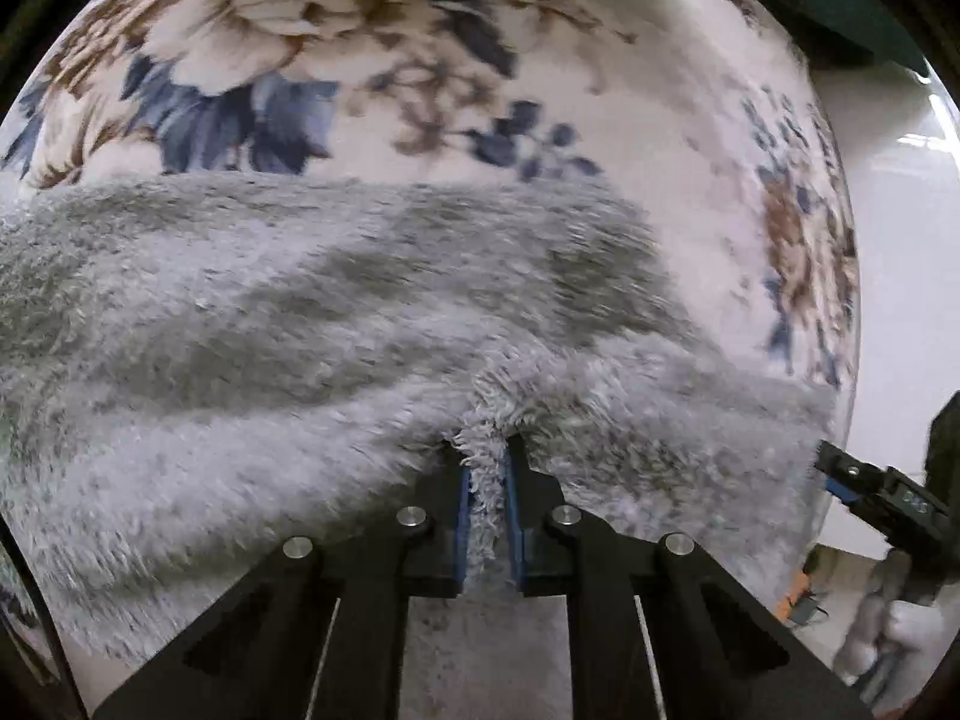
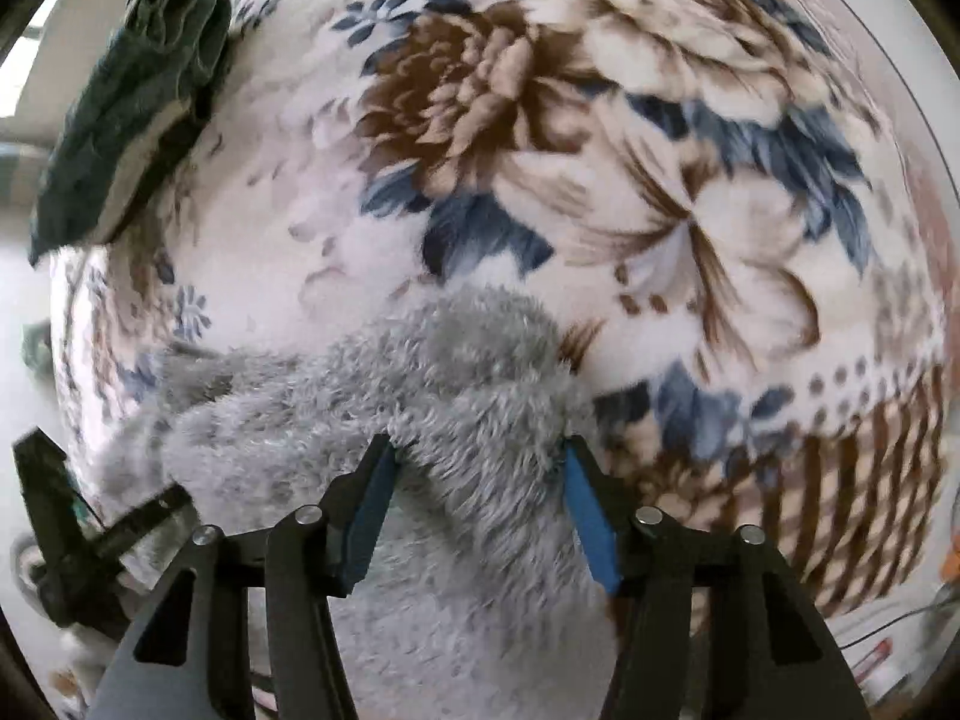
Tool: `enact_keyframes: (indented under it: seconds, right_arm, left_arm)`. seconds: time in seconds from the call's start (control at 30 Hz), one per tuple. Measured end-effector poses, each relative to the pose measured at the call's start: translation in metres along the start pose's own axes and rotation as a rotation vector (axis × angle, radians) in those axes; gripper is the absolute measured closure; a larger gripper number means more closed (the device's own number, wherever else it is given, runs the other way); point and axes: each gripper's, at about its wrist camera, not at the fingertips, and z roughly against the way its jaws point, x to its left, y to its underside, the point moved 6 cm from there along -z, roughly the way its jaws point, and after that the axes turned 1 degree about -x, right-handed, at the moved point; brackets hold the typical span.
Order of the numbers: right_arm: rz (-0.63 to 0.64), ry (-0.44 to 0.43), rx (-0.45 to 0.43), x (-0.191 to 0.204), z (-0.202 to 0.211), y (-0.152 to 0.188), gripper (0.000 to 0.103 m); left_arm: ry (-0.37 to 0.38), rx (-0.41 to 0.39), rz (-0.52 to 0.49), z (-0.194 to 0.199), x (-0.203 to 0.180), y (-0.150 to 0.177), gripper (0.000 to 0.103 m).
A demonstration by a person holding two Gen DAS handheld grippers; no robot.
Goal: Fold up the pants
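Fluffy grey pants [image 1: 252, 324] are lying rumpled on a floral blanket [image 1: 420, 78], folding barely begun. The left gripper [image 1: 486, 468] is pinching a ridge of fabric; the right gripper [image 2: 480, 462] is straddling a bunch, half-spread.

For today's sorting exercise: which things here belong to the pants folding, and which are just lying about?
Job: grey fleece pants; left gripper, pinching a fold; right gripper, straddling a bunch.
Lying about: floral blanket, underneath; dark green cloth at its edge.
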Motion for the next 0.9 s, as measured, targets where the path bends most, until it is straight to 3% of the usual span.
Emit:
enact_keyframes:
  seconds: [0.17,0.23,0.3,0.37,0.47,0.57,0.67,0.83,0.9]
  right_arm:
    - [-0.016,-0.024,0.002,0.006,0.006,0.004,0.043]
    - [-0.019,-0.012,-0.013,0.009,0.015,0.012,0.038]
    - [0.002,0.001,-0.042,0.017,0.026,0.023,0.027]
    - [0.044,0.033,-0.071,0.035,0.035,0.038,0.024]
    - [0.116,0.058,-0.058,0.076,0.029,0.059,0.024]
    - [0.204,0.077,-0.011,0.114,0.018,0.079,0.024]
    - [0.257,0.08,0.035,0.146,0.001,0.091,0.024]
    - [0.284,0.101,0.063,0.187,-0.023,0.095,0.024]
    - [0.288,0.115,0.069,0.198,-0.032,0.095,0.024]
  left_arm:
    - [0.011,0.011,0.136,0.017,0.038,0.017,0.09]
    - [0.02,-0.051,0.139,0.042,0.043,0.034,0.085]
    - [0.013,-0.104,0.151,0.06,0.051,0.052,0.067]
    - [0.01,-0.154,0.216,0.079,0.072,0.076,0.002]
    - [0.041,-0.199,0.38,0.086,0.112,0.097,0.0]
    - [0.092,-0.298,0.664,0.097,0.185,0.117,0.001]
    - [0.144,-0.378,0.868,0.095,0.238,0.122,0.001]
    - [0.275,-0.448,0.957,0.085,0.283,0.099,0.003]
    - [0.315,-0.451,0.976,0.075,0.293,0.089,0.009]
